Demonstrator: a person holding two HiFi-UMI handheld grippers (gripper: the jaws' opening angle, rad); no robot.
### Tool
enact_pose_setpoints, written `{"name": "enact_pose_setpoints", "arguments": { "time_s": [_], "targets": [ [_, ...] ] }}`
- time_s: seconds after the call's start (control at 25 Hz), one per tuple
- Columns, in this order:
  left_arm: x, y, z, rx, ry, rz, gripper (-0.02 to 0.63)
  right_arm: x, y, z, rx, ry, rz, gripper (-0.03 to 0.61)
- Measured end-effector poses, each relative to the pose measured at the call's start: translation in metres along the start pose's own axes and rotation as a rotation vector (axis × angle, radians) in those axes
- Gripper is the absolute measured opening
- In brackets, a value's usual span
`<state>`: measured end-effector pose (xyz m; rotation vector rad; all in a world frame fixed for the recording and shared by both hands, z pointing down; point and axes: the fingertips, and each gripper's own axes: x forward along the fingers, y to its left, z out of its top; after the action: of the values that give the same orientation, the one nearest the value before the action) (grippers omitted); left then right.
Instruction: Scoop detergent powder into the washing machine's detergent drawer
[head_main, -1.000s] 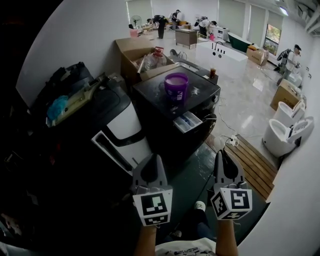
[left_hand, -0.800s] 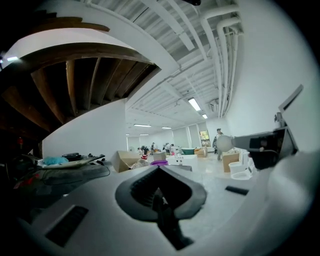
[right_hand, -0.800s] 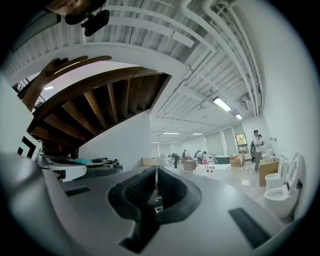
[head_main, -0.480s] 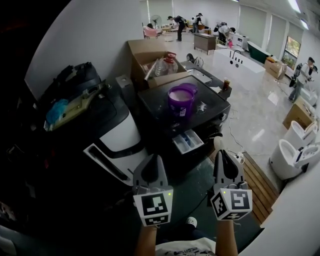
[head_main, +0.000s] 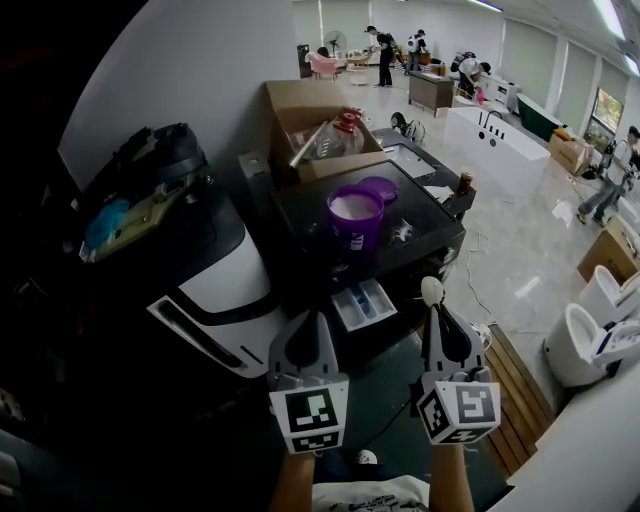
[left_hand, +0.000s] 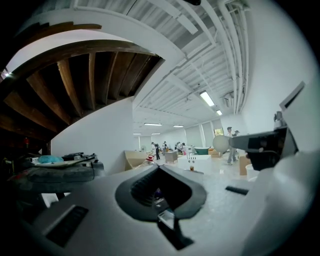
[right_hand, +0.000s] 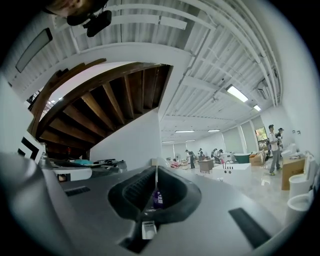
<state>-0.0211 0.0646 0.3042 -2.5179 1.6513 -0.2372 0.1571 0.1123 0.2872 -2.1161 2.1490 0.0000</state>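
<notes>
A purple tub of white detergent powder (head_main: 355, 215) stands on top of the black washing machine (head_main: 420, 235). Its purple lid (head_main: 379, 187) lies just behind it. The detergent drawer (head_main: 363, 303) is pulled out at the machine's front, below the tub. My right gripper (head_main: 437, 312) is shut on a white scoop (head_main: 431, 291), whose round bowl sticks up past the jaw tips to the right of the drawer. The scoop's bowl (left_hand: 221, 143) also shows in the left gripper view. My left gripper (head_main: 306, 316) is shut with nothing in it, just left of the drawer.
A white-and-black appliance (head_main: 215, 290) stands left of the washing machine. An open cardboard box (head_main: 310, 110) sits behind it. A white bathtub (head_main: 500, 135), toilets (head_main: 590, 345) and a wooden slatted platform (head_main: 515, 385) are to the right. People (head_main: 385, 45) stand far back.
The view has closed in on the washing machine: tub and drawer now sit nearer both grippers. The scoop's bowl now shows above the right gripper's tips. Both grippers stay shut.
</notes>
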Motion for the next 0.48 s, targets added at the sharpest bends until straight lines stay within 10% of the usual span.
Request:
{"name": "enact_pose_setpoints", "arguments": {
  "time_s": [0.48],
  "targets": [
    [0.032, 0.0, -0.007, 0.009, 0.042, 0.044, 0.003, 0.034, -0.022, -0.01, 0.038, 0.018, 0.027, 0.021]
  ]
}}
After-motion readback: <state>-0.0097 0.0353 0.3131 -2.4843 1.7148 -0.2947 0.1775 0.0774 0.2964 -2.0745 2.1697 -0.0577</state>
